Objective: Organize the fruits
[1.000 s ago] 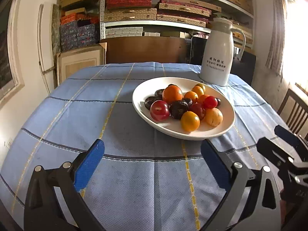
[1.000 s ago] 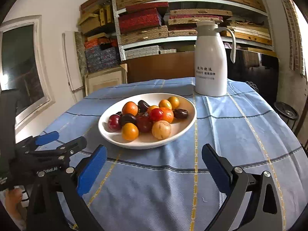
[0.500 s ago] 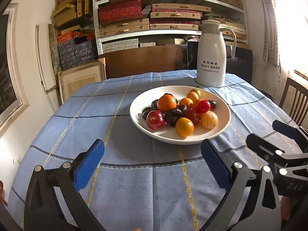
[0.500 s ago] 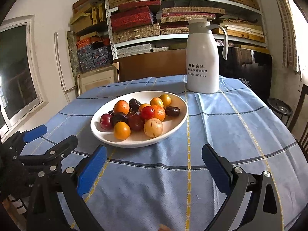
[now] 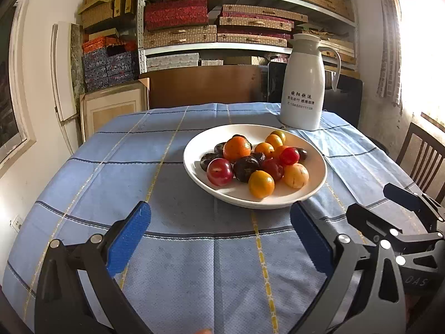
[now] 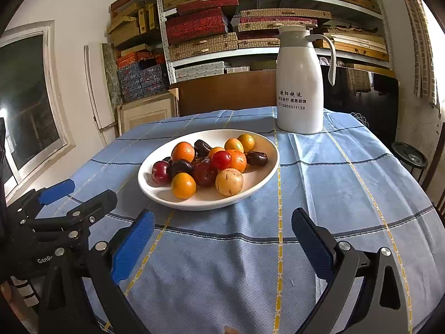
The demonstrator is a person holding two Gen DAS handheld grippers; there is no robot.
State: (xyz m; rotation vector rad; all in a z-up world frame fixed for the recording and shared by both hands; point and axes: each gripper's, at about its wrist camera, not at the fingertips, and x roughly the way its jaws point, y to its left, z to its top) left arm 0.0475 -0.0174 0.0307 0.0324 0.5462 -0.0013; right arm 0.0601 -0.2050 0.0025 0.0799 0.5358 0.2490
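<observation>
A white plate [image 5: 311, 186] sits on the blue checked tablecloth and holds several fruits: oranges, red plums, dark plums and a pale yellow fruit [image 5: 295, 175]. It also shows in the right wrist view [image 6: 264, 183]. My left gripper [image 5: 219, 231] is open and empty, low over the cloth in front of the plate. My right gripper [image 6: 222, 236] is open and empty, also in front of the plate. Each gripper shows at the edge of the other's view: the right gripper [image 5: 389, 217] and the left gripper [image 6: 78, 197].
A white thermos jug [image 5: 303, 83] stands behind the plate at the table's far right; it also shows in the right wrist view [image 6: 300, 83]. A wooden chair [image 5: 425, 156] is at the right edge. Shelves of boxes [image 5: 211, 19] line the back wall.
Both grippers have tilted up and drawn slightly closer to the plate. Both stay open and empty. The fruits have not moved.
</observation>
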